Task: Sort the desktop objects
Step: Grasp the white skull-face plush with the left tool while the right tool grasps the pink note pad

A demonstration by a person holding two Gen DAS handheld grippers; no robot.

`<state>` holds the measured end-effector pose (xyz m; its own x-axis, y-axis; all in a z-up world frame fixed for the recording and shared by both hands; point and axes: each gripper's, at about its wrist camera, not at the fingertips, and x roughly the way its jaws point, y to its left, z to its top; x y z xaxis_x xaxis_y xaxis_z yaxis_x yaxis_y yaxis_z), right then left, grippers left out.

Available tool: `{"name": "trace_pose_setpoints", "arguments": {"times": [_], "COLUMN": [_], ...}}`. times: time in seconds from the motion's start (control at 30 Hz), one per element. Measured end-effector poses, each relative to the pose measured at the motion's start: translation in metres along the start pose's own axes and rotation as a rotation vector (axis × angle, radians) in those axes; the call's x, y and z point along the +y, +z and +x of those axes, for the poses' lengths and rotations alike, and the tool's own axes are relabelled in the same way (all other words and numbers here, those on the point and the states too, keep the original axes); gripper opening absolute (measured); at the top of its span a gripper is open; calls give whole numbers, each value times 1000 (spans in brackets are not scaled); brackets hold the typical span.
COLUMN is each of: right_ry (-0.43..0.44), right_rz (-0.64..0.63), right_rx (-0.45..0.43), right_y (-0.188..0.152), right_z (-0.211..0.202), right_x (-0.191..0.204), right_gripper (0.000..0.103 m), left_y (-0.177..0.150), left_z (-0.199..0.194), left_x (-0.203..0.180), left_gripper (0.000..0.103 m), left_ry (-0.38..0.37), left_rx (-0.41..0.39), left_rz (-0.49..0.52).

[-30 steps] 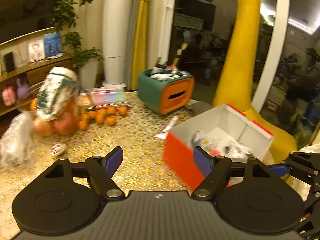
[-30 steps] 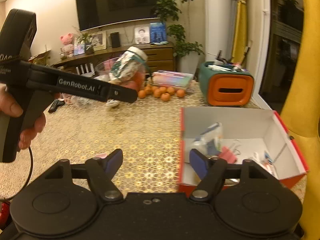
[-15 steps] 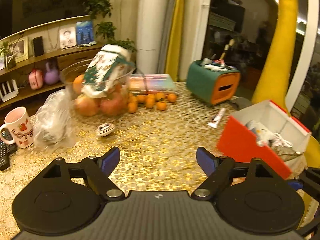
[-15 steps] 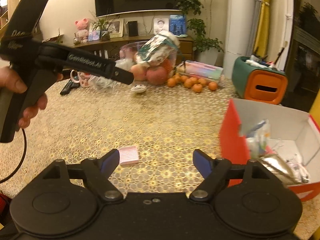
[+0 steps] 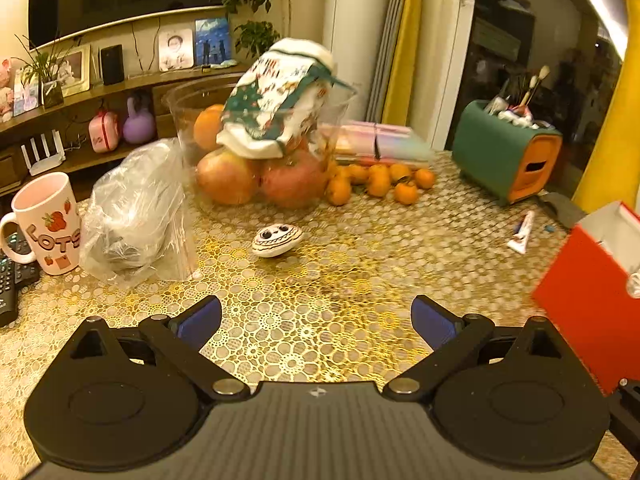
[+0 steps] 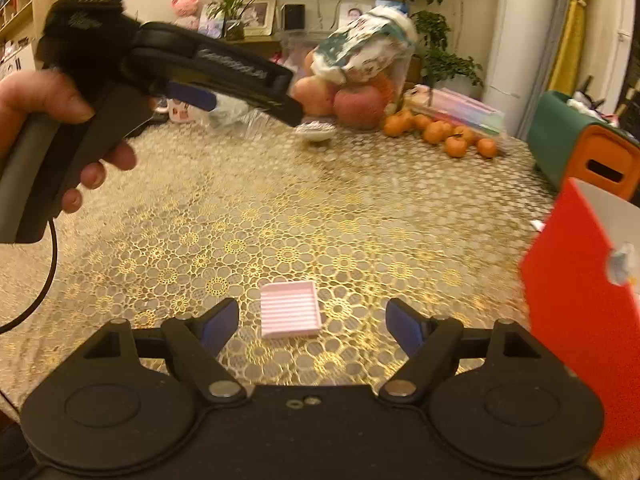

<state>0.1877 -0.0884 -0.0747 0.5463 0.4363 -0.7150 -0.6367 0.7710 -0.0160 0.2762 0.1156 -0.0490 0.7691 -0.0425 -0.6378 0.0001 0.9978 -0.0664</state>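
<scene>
Since a second ago the red box (image 6: 576, 280) has slid to my right edge. Pink notepad (image 6: 290, 310) lies just ahead of my right gripper (image 6: 312, 320), left of centre, jaws wide, empty. Left gripper (image 5: 316, 316) farther, still opening, nothing between.

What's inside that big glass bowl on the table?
The glass bowl holds large reddish fruits and an orange one. A patterned white-and-green package lies on top. It covers whatever sits beneath it, so the full contents cannot be seen.
</scene>
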Motion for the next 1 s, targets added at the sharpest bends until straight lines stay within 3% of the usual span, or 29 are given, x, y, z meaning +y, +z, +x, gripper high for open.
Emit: {"name": "trace_pose_setpoints", "arguments": {"times": [0.23, 0.43, 0.6, 1.0], "right_ry": [27, 37, 43, 95], "right_rz": [-18, 4, 13, 52], "right_rx": [40, 48, 36, 32], "right_y": [5, 7, 8, 5], "right_z": [33, 48, 46, 40], "right_x": [5, 3, 1, -9], "right_gripper": [78, 66, 40, 39], "left_y": [7, 12, 15, 30], "left_z": [37, 64, 84, 127], "left_x": [0, -3, -2, 9], "left_gripper": [102, 102, 101, 101], "left_ry": [27, 44, 72, 156], "left_rx": [25, 28, 33, 28], "left_rz": [35, 67, 59, 36]}}
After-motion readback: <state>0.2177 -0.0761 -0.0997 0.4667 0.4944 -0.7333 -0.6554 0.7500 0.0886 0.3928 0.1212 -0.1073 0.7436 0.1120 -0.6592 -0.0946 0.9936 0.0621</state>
